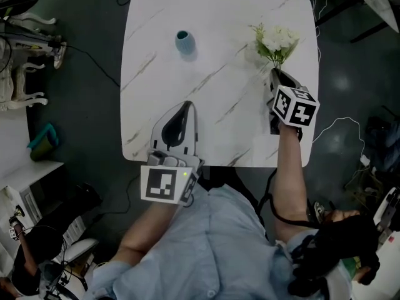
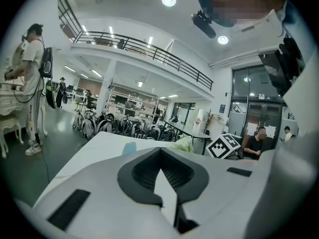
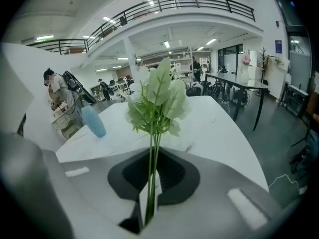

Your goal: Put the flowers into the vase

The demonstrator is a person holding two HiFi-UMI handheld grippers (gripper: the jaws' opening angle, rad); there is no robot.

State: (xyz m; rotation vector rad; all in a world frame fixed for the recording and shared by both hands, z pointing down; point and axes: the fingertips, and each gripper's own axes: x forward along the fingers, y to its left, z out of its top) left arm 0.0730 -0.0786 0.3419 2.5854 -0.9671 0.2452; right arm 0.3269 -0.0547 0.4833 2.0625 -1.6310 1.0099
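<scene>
A bunch of white flowers with green stems stands up above the right side of the white marble table. My right gripper is shut on the stems; in the right gripper view the stems run up between the pads to the leafy heads. The small blue vase stands upright at the table's far middle, left of the flowers, and shows in both gripper views. My left gripper hovers over the near left part of the table, jaws together and empty.
The table's near edge lies just in front of the person's body. Dark floor with cables surrounds the table. White furniture and gear stand at the left. A person stands by a white table far to the left.
</scene>
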